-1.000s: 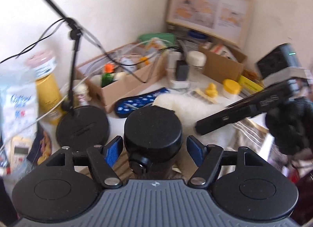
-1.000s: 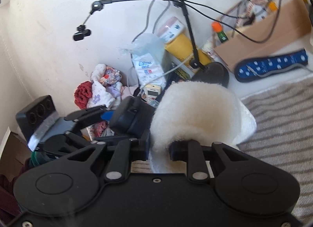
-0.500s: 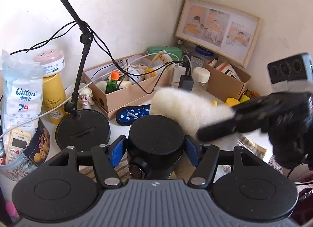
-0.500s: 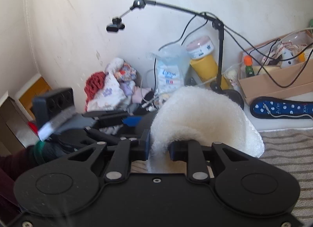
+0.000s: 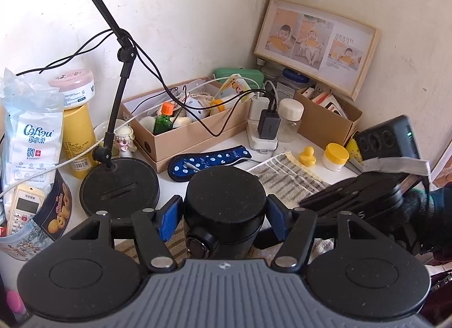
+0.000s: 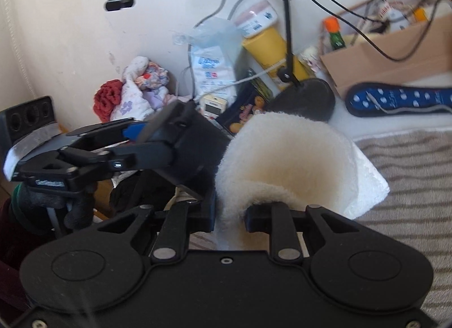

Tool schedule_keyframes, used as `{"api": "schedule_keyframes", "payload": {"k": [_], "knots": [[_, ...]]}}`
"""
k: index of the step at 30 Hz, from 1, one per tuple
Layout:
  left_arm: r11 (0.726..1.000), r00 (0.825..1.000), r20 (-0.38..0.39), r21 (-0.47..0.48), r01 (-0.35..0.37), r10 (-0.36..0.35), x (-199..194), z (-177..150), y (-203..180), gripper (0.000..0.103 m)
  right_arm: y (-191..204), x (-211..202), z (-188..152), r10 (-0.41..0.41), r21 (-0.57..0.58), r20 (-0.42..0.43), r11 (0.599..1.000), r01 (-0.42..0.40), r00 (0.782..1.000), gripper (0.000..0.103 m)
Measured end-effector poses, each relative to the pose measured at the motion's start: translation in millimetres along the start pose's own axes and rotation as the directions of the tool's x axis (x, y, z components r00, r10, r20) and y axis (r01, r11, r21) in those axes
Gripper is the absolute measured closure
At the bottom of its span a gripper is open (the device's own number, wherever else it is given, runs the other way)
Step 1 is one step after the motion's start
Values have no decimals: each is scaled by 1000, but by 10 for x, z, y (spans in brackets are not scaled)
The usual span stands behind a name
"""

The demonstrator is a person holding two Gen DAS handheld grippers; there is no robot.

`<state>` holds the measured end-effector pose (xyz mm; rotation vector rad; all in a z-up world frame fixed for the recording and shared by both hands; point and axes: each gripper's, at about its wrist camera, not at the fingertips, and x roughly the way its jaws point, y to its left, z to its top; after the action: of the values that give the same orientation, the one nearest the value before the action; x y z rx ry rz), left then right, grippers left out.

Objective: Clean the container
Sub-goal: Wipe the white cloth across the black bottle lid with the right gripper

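My left gripper [image 5: 224, 219] clamps the black container [image 5: 226, 203] on the striped towel [image 5: 285, 178] | my right gripper [image 6: 228, 215] pinches the soft fleece cloth [image 6: 285, 155], just beside the container | container looks rigid, smooth-walled, maybe slippery: hold mid-wall.

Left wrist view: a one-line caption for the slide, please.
Left tongs shut on a round black lidded container above a striped grey towel, cluttered corner shelf behind.

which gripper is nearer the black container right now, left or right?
Left. The left gripper is clamped on the black container. The right gripper, shut on the white fleece cloth, sits just to its right.
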<state>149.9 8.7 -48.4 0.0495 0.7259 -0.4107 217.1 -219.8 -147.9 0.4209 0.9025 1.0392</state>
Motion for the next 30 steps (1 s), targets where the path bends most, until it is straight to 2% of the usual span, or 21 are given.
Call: {"api": "schedule_keyframes", "payload": {"k": [8,12,19,21,26,30], "knots": [[1000,1000,3,2,2,-2,9,-2,2,40,-279,184,-183,0,130,-46,992,6,999,83],[1000,1000,1,5,-1,1,9,2,-6,40,-376,308,-269,-15,148,-86,989,27,996,83],[1000,1000,0,14,-4,4,0,1,-17,40,-578,372,-392,2,249,-92,968,21,996,83],[1000,1000,-1,15,-5,5,-2,3,-16,40,-583,359,-415,14,281,-74,960,8,997,83],[1000,1000,4,9,-5,5,-12,-5,-1,40,-429,264,-346,44,258,-27,966,-35,999,81],[1000,1000,8,12,-2,2,-14,-15,0,40,-427,98,-302,92,316,63,943,-107,994,81]]}}
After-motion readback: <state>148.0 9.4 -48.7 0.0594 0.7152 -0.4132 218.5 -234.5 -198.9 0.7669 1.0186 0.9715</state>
